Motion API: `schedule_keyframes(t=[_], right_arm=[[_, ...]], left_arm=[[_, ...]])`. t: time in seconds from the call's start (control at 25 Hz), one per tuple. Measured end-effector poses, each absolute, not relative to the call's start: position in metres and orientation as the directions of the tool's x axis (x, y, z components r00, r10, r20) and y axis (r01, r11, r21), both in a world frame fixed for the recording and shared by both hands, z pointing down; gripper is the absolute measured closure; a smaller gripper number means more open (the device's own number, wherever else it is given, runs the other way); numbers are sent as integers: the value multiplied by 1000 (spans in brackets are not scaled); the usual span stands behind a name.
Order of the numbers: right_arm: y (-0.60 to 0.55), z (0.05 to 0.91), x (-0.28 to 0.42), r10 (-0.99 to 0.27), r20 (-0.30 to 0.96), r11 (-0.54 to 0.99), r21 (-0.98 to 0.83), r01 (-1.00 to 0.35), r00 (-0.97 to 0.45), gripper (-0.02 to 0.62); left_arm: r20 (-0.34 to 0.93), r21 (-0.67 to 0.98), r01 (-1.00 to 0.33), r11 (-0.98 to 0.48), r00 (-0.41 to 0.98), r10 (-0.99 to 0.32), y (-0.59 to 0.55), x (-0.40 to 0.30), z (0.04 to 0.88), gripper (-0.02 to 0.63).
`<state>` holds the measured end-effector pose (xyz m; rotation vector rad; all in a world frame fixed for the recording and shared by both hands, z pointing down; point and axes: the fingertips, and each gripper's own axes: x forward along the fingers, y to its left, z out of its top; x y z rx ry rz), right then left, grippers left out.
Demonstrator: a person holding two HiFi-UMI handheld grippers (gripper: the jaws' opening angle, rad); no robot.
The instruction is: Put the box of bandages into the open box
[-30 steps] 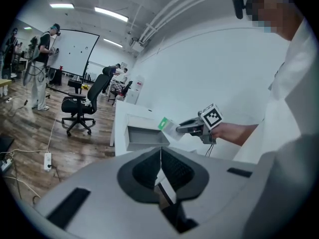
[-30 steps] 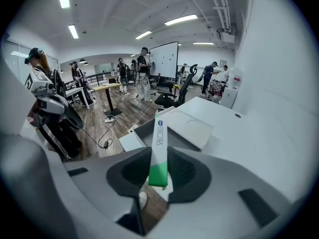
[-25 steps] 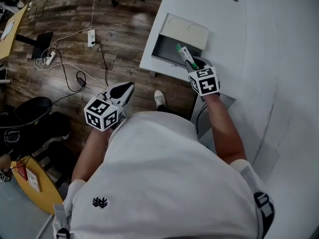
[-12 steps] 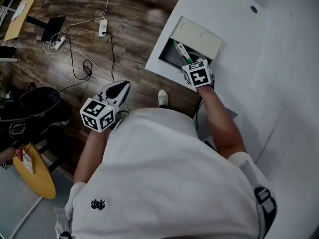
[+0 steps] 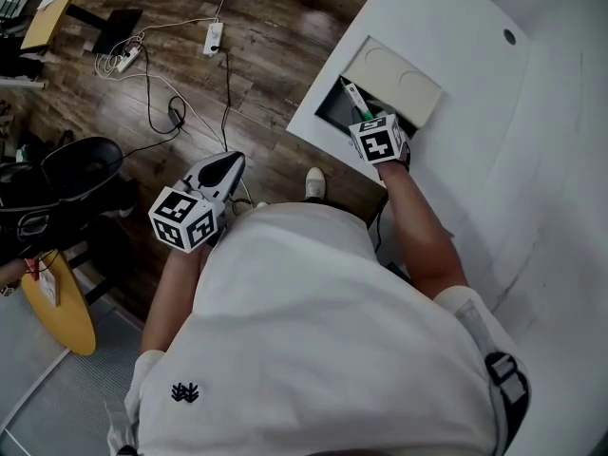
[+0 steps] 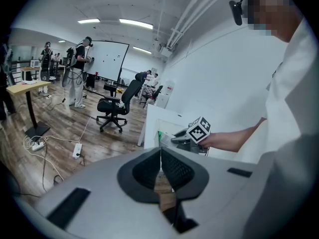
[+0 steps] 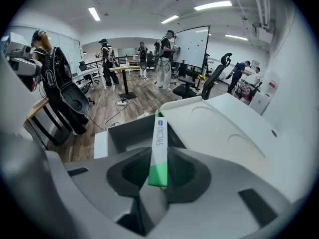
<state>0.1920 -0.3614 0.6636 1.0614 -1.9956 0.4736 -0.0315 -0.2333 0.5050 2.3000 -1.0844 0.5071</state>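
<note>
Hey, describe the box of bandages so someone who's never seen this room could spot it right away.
Find the white table and the open box, grey inside, at its edge. Over that box the right gripper clamps the box of bandages: a slim flat carton, white with a green end, the only green thing there.

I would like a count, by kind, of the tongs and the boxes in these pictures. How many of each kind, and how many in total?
tongs: 2, the left tongs and the right tongs
box of bandages: 1
open box: 1
total: 4
</note>
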Motion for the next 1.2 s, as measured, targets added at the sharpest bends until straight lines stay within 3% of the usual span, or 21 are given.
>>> schedule_keyframes(t=[0.48, 0.64, 1.2], right_arm=[[-362, 666, 191, -523, 789, 589, 62, -805, -322, 491], [-359, 663, 190, -526, 789, 588, 68, -806, -317, 459], [-328, 646, 217, -568, 786, 492, 87, -866, -244, 446]], left_arm=[[538, 317, -798, -513, 597, -595, -226, -32, 507, 597], [537, 319, -795, -516, 601, -592, -223, -36, 505, 597], [518, 341, -733, -588, 669, -533, -203, -33, 508, 597]])
